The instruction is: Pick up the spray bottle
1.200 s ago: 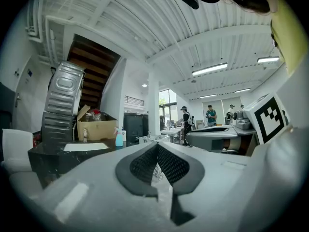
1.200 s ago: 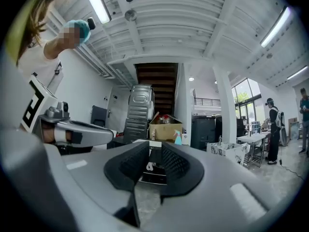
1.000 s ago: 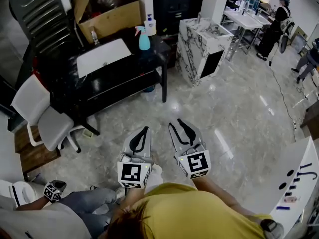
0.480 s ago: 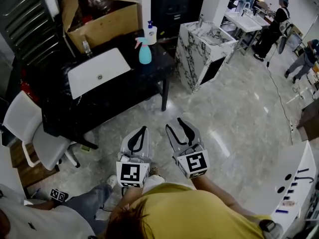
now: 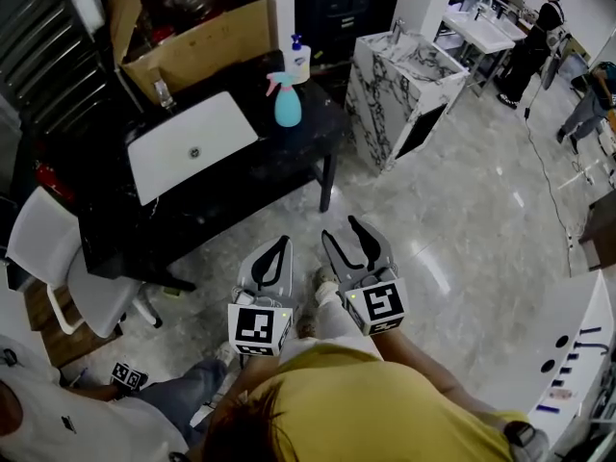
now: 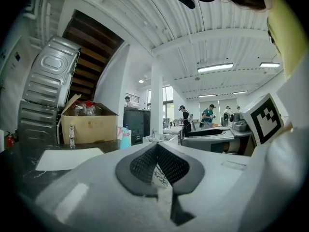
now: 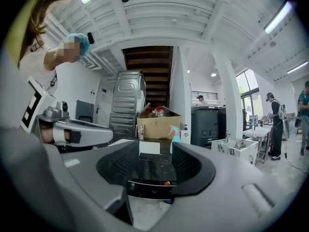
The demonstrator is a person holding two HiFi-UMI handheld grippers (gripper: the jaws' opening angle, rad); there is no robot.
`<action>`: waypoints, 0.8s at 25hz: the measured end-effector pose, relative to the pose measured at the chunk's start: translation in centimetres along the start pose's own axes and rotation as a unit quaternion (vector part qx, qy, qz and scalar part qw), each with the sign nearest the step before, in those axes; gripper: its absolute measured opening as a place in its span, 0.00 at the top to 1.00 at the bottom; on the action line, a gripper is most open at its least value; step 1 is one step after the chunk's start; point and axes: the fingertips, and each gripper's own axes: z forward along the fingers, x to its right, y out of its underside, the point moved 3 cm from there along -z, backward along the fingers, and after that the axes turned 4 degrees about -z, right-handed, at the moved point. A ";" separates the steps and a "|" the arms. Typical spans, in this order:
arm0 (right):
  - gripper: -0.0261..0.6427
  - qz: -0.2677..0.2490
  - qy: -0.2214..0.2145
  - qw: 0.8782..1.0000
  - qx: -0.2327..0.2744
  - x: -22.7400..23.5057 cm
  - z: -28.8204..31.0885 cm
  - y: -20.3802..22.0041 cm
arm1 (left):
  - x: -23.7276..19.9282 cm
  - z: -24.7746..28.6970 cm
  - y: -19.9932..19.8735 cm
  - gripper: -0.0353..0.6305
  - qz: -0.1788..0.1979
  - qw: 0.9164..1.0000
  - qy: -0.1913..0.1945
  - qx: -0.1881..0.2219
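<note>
The step in hand looks like the approach: neither gripper has reached the spray bottle [image 5: 287,100] yet. It stands upright on the dark table [image 5: 279,162], toward the table's far right corner, just right of the white sink [image 5: 192,142] and just near of a white pump bottle [image 5: 298,58]. A box [image 5: 192,41] sits farther left, at the far edge. Nothing touches the spray bottle.

Both grippers hover over the floor [image 5: 462,219], well apart from the table and nearer than its near edge. The left gripper [image 5: 280,244] has its jaws together with nothing between them; its own view shows the pads meeting. The right gripper [image 5: 345,231] has its jaws parted and they have just been opening; only the table and the distant bottle show through the gap, so it holds nothing. In the right gripper view the spray bottle [image 7: 175,132] sits slightly right of the gap's middle.

The right gripper seems the one meant for the pick. Next it must travel far and slightly left over the table edge, rise to the bottle's height, and line the open jaws on either side of the body or neck before closing. The pump bottle just behind leaves little room for overshoot, and a nudge could tip the spray bottle.
</note>
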 end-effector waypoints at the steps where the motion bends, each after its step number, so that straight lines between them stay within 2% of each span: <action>1: 0.65 0.001 -0.001 1.000 0.001 0.4 0.7 0.1 | -0.3 0.6 0.0 0.94 0.000 1.000 0.001 0.000; 9: 0.64 -0.007 -0.017 1.000 0.015 5.0 8.9 0.6 | -4.5 8.5 -0.2 0.94 0.007 1.000 -0.003 0.016; 14: 0.61 -0.025 -0.042 0.999 0.022 8.9 16.3 0.5 | -8.4 15.3 -1.7 0.94 0.016 0.999 -0.023 0.026; 20: 0.61 -0.022 -0.072 0.997 0.010 13.2 23.6 1.2 | -11.9 22.1 -2.7 0.94 0.015 0.999 -0.046 0.026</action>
